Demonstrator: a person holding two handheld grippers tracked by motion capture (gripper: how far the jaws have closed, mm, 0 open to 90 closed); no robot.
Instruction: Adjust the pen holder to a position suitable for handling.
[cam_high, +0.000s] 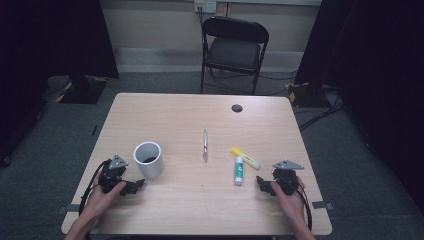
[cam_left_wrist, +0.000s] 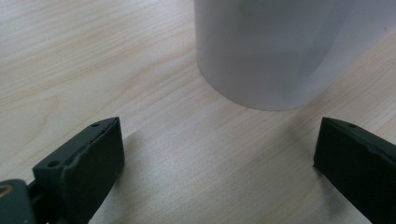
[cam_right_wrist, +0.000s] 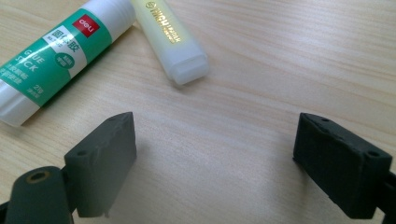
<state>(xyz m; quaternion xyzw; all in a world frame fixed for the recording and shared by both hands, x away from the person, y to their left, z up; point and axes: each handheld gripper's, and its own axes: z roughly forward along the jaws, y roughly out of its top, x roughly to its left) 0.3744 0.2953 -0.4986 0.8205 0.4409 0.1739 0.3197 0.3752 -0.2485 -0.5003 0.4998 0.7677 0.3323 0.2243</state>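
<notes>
Near the counter's (cam_high: 200, 197) 5 o'clock edge, the spread, empty right tool (cam_right_wrist: 219, 158) should square up on the highlighter (cam_right_wrist: 173, 44) at 11 o'clock, avoiding the glue (cam_right_wrist: 56, 56), while the left tool (cam_left_wrist: 219, 158) waits spread by the cup (cam_left_wrist: 280, 46).

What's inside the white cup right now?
From the high view, the white cup stands upright beside the left gripper, and its opening looks dark. No contents can be made out; the wall hides the lower part and the bottom.

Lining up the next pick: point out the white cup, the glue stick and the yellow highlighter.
White cylindrical cup (cam_high: 149, 161): high view, outer wall.
White glue stick with green label (cam_right_wrist: 56, 56): right gripper view, on the label.
Pale yellow highlighter (cam_right_wrist: 170, 39): right gripper view, mid-barrel.
</notes>
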